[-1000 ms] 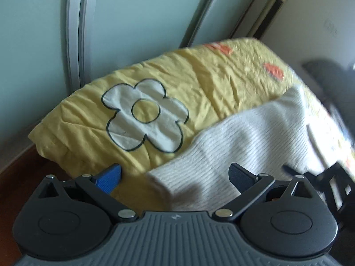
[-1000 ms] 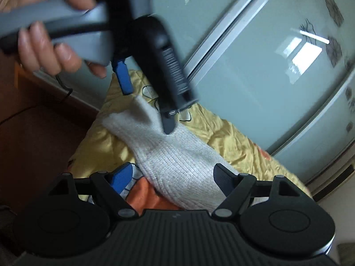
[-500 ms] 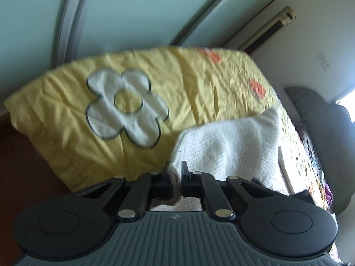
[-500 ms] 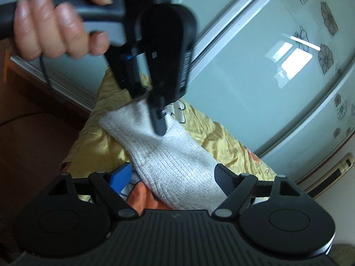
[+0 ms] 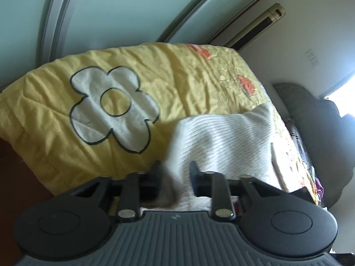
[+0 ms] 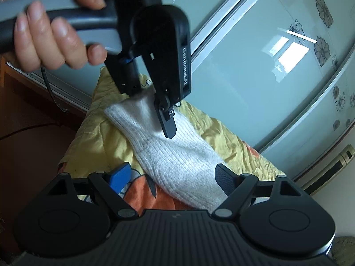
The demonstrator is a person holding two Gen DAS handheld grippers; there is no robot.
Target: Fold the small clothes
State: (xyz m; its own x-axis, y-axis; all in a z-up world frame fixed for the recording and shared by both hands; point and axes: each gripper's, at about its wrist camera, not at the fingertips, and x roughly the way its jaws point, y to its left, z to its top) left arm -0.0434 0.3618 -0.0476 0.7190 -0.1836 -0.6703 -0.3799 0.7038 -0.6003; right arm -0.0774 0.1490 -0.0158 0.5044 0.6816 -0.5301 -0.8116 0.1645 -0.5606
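The white sock (image 6: 177,157) lies flat on the yellow quilt (image 5: 55,119). The left gripper (image 5: 175,166) is at its cuff, jaws opening with the cuff edge between them. The right gripper (image 6: 170,175) stands wide open astride the toe end, gripping nothing.

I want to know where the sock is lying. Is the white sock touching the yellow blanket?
Touching. The right wrist view shows the white sock lying on the yellow blanket with no gap beneath.

L hand-held gripper (image 5: 175,173) jaws opening; R hand-held gripper (image 6: 173,175) wide.
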